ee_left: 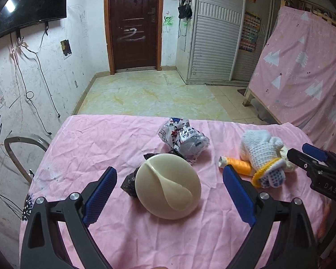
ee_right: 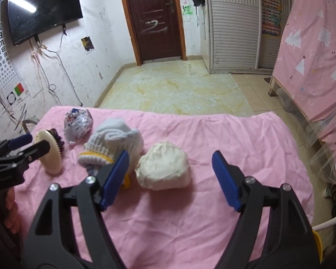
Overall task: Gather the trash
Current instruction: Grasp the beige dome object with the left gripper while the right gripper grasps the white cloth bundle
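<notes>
We hold left gripper (ee_left: 169,187) agape, round cream plastic brush (ee_left: 168,186) between its jaws, untouched. Right gripper (ee_right: 170,174) agape; crumpled white paper wad (ee_right: 163,169) at 12 o'clock, unclamped.

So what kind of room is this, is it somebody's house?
Probably a room in someone's home. A dark wooden door with scribbles beside it on the white wall, a black flat television hung up, and a table under a wrinkled pink cloth all suggest a lived-in living space.

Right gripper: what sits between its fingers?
In the right wrist view, the open right gripper frames a crumpled white wad lying on the pink cloth; nothing touches it.
</notes>
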### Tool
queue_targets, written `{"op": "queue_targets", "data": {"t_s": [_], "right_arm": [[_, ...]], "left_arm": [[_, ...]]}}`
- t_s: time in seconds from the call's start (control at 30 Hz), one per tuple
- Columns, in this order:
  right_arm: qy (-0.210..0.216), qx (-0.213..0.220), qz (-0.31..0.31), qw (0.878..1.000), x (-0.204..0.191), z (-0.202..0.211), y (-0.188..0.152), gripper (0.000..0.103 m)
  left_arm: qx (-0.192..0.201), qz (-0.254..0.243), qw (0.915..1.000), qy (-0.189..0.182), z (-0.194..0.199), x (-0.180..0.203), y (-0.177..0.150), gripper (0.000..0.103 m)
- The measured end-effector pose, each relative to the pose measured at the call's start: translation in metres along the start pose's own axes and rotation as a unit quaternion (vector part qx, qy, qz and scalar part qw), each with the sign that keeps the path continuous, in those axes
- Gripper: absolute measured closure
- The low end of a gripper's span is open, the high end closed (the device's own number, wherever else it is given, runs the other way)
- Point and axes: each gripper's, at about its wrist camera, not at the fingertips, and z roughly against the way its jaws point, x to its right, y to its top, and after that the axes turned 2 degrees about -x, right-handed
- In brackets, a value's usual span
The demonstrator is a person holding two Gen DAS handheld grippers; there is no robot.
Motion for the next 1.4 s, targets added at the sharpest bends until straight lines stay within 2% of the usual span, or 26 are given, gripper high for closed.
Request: {"op": "queue_targets", "data": {"t_s": [0.33,0.43,0.5,0.53,0.63,0.7,1.17,1.4], "right_arm": [[0.016,-0.026,0.004,1.000,0.001,-0.021,-0.004,0.029],[0.021,-0.026,-0.001,0.999,0.000,-0.022,-0.005,0.030],[0.024,-0.026,-0.002,0.999,0.001,-0.022,-0.005,0.034],[0.027,-0.028,-0.002,0.999,0.001,-0.022,-0.006,0.039],[0.033,-0.030,0.001,0.999,-0.001,-0.021,-0.008,0.047],[0.034,-0.027,0.005,0.999,-0.004,-0.018,-0.009,0.048],[0.064,0.003,-0.021,0.998,0.006,0.005,-0.022,0.049],[0.074,0.007,-0.031,0.997,0.011,0.010,-0.024,0.049]], "left_arm": [[0.010,-0.020,0.9991,0.036,-0.007,0.012,0.002,0.018],[0.009,-0.021,0.9989,0.040,-0.005,0.010,-0.001,0.027],[0.006,-0.021,0.9989,0.041,-0.005,0.012,-0.004,0.039],[0.003,-0.022,0.9989,0.042,-0.005,0.011,-0.006,0.049],[0.001,-0.019,0.9989,0.044,-0.004,0.010,-0.010,0.052],[0.005,-0.015,0.9988,0.046,-0.001,0.008,-0.012,0.061],[0.018,0.014,0.9994,0.027,0.034,-0.001,-0.032,0.061],[0.021,-0.001,0.9996,0.021,0.051,0.002,-0.048,0.061]]}}
